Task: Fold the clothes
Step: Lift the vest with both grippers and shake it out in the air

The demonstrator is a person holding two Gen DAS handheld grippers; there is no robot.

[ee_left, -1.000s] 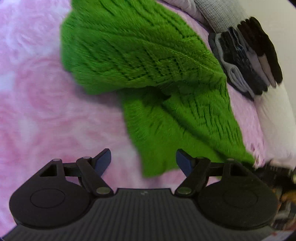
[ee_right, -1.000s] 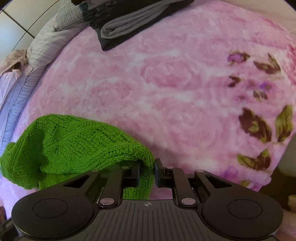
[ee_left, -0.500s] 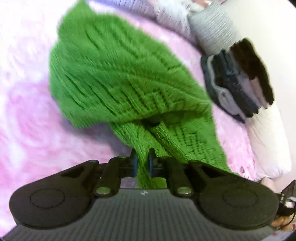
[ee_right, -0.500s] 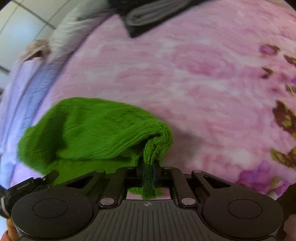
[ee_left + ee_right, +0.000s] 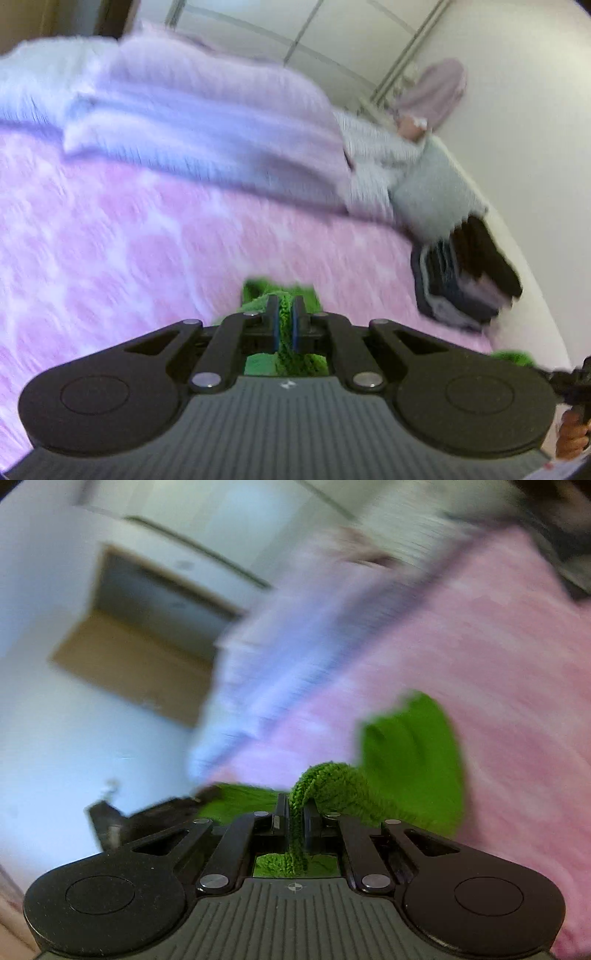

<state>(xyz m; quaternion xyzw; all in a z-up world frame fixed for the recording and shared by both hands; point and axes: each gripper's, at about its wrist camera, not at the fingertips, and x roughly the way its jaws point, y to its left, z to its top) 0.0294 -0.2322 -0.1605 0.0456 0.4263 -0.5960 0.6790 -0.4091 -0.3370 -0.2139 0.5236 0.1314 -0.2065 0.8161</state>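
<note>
Left gripper (image 5: 284, 312): jaws clamped on an edge of green knit sweater (image 5: 284, 332), above pink blanket (image 5: 129, 240). Far left: lilac bedding (image 5: 207, 125). Far right: stack of folded dark clothes (image 5: 469, 273). Right gripper (image 5: 294, 814): jaws pinching another sweater edge, knit trailing right over the blanket
</note>
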